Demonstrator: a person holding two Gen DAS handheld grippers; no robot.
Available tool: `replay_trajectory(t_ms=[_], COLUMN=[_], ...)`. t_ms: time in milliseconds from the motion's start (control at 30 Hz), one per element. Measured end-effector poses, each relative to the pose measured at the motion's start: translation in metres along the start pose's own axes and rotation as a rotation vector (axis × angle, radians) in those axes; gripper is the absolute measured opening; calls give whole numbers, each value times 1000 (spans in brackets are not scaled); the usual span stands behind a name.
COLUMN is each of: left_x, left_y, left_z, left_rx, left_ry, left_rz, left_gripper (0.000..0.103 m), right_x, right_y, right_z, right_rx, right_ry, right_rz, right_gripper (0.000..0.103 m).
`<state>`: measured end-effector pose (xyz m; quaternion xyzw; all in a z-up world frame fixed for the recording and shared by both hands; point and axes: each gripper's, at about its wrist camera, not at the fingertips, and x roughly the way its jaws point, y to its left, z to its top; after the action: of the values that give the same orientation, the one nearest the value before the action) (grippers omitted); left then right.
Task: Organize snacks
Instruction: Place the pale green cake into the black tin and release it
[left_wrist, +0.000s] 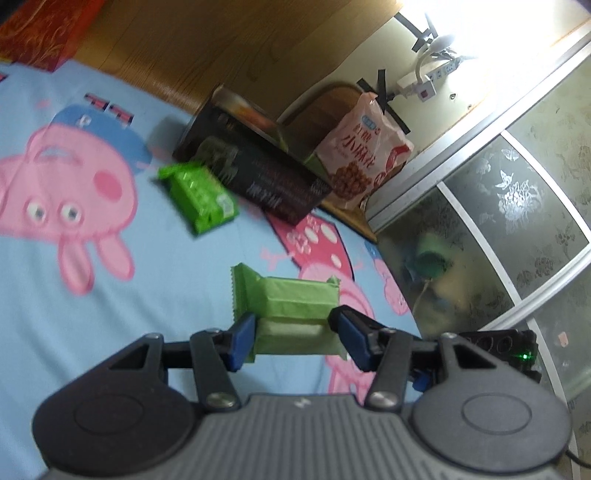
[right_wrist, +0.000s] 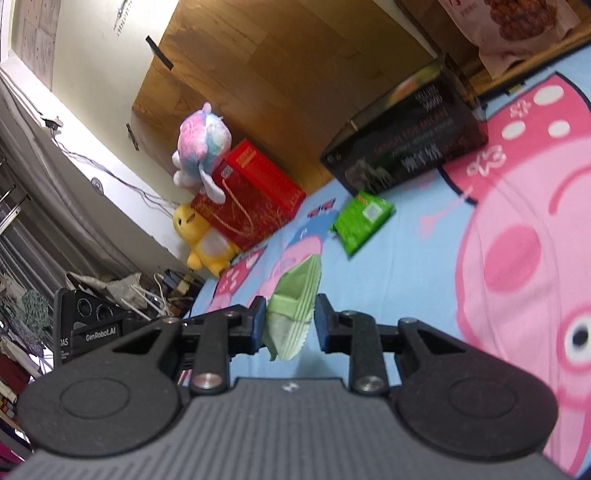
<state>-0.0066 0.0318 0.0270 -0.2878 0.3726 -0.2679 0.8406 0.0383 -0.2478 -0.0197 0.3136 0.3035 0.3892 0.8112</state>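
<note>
Two pale green snack packets are in play, one per tool. Left tool (left_wrist: 293, 338) has its blue pads clamped on the sides of a light green wafer packet (left_wrist: 291, 299), lying crosswise between them above the bed sheet (left_wrist: 55, 295), which is blue with a pink cartoon pig print. Right tool (right_wrist: 290, 325) has another pale green packet (right_wrist: 295, 299) edge-on between its jaws; the left pad touches it, but I honestly can't tell if the right one does. A brighter green snack pack (left_wrist: 197, 195) lies flat on the sheet just beside a dark box (left_wrist: 255, 166). Behind that stands a pink bag of fried dough twists (left_wrist: 364, 155), and off by the headboard sit a red gift box (right_wrist: 255, 195) and two plush toys (right_wrist: 203, 206).
</note>
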Motion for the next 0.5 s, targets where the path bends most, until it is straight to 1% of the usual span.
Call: replay_trajectory(t_ms=[200, 333, 500], left_x=[19, 39, 70], left_y=[-15, -26, -26], left_z=[51, 96, 153], left_rx=[46, 93, 116], left_ry=[-48, -89, -130], left_rz=[4, 30, 74], left_gripper=[49, 49, 49], right_x=[11, 25, 57], right_y=[-4, -10, -21], right_z=[46, 84, 132], right_rx=[-17, -16, -49], right_ry=[-75, -117, -141], right_rz=[9, 10, -15], right_gripper=[31, 31, 31])
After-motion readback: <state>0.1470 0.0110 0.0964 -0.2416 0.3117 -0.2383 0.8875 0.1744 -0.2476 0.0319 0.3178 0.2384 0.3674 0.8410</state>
